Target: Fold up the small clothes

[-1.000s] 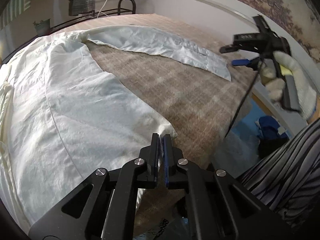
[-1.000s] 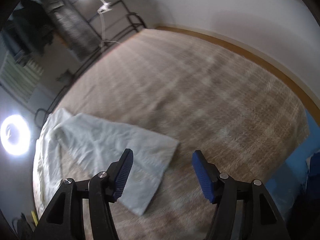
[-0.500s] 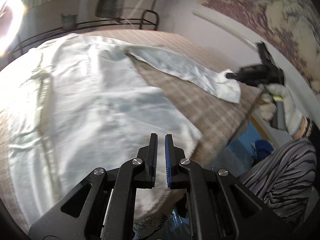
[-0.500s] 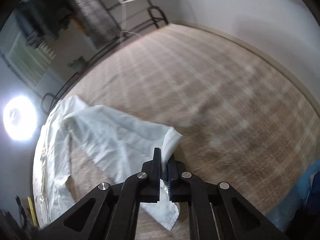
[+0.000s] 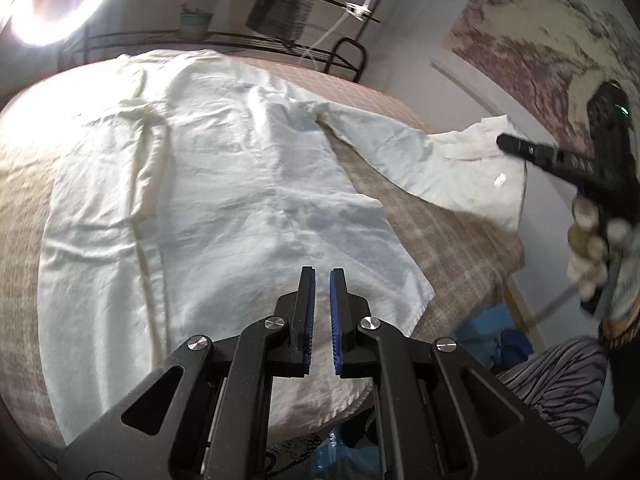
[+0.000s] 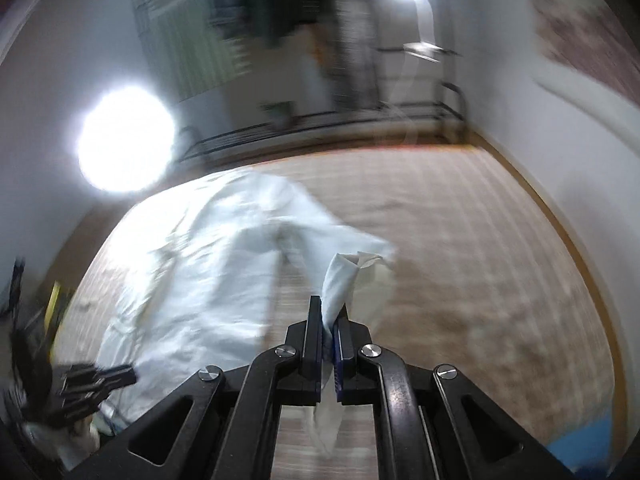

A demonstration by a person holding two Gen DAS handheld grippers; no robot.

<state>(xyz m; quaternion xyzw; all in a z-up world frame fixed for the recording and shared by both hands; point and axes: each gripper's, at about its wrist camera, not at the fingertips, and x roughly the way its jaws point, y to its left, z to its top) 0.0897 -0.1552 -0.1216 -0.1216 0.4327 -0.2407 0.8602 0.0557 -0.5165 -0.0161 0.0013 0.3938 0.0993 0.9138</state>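
Note:
A white long-sleeved shirt (image 5: 208, 200) lies spread on a brown plaid bed (image 5: 452, 240). My left gripper (image 5: 322, 280) hovers above the shirt's near hem, its jaws a narrow gap apart with nothing between them. My right gripper (image 6: 329, 312) is shut on the cuff of the shirt's sleeve (image 6: 340, 280) and holds it lifted off the bed. In the left wrist view the right gripper (image 5: 516, 146) shows at the far right with the sleeve (image 5: 440, 164) stretched up to it. The right wrist view is motion-blurred.
A bright ring light (image 5: 52, 4) and a black metal rack (image 5: 240, 40) stand behind the bed. A wall (image 5: 560, 60) with a mural runs along the right side. Blue items (image 5: 508, 340) lie on the floor by the bed's right edge.
My right gripper shut on the sleeve cuff and lifted it, swinging toward the shirt body. My left gripper rose from the hem corner and moved over the shirt, its jaws parting slightly.

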